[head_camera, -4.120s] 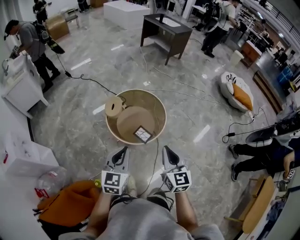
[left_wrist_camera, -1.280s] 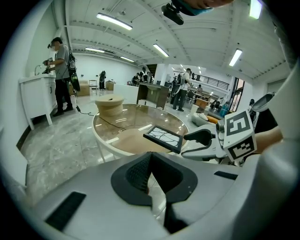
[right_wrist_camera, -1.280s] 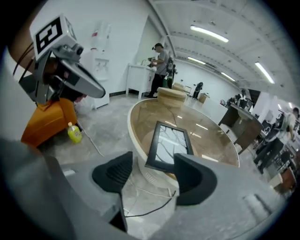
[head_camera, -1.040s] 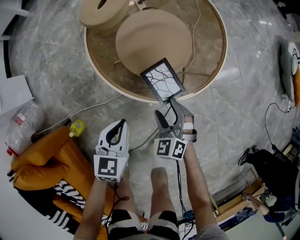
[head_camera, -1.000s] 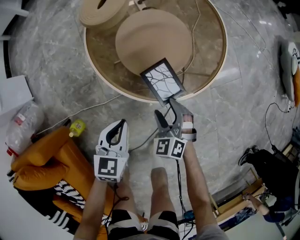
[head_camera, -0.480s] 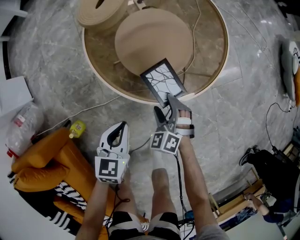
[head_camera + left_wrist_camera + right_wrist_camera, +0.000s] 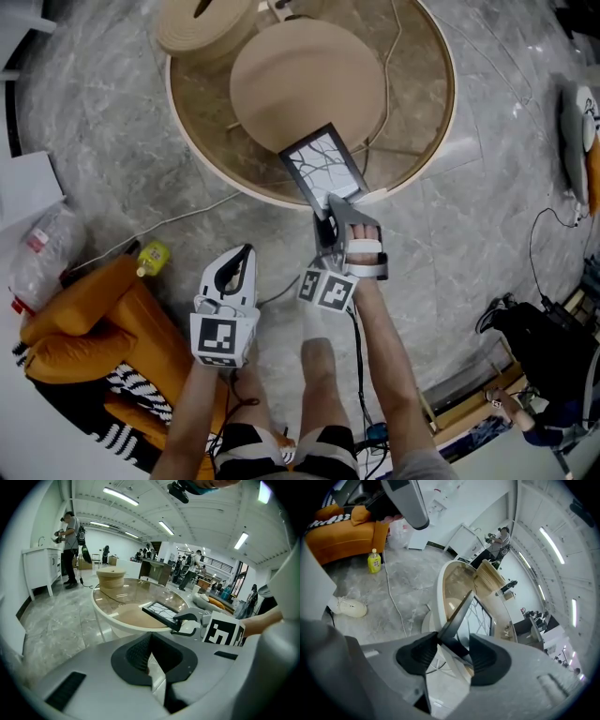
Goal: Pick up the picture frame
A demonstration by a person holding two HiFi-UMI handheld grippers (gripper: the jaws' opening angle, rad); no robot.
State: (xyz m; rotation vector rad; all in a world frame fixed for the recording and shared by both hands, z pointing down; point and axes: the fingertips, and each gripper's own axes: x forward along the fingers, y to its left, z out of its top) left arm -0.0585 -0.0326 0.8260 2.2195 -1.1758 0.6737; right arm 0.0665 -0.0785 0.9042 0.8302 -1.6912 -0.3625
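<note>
Right gripper (image 7: 330, 208) jaws just closed in, clamping picture frame (image 7: 322, 169) at its near corner, long axis running up-left away; left gripper (image 7: 246, 251) pinched together, empty, farther off.

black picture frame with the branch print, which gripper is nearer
Right. The right gripper has a corner of the black picture frame between its jaws, which have just been closing on it. The left gripper hangs apart, short of the round glass table.
</note>
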